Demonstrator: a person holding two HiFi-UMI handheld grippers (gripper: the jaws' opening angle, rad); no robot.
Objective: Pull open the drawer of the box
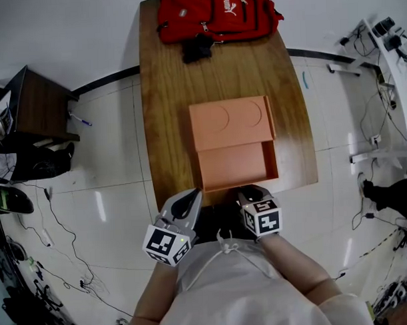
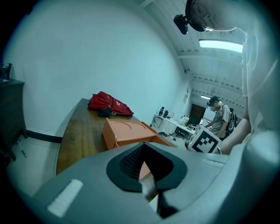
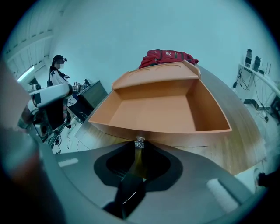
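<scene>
An orange box [image 1: 229,121] lies in the middle of the wooden table [image 1: 168,93]. Its drawer [image 1: 233,165] stands pulled out towards the table's near edge, and its tray [image 3: 157,109] holds nothing. My right gripper [image 1: 252,190] is at the drawer's front, shut on the small silver knob [image 3: 139,142] at the front's middle. My left gripper [image 1: 193,194] hangs at the near table edge, left of the drawer and touching nothing. Its jaws meet, with nothing between them. From the left gripper view the box [image 2: 127,131] shows ahead and to the right.
A red backpack [image 1: 218,15] and a black item [image 1: 197,49] lie at the table's far end. A dark cabinet [image 1: 35,104] stands on the floor to the left, with cables around it. People stand at benches in the background [image 2: 221,116].
</scene>
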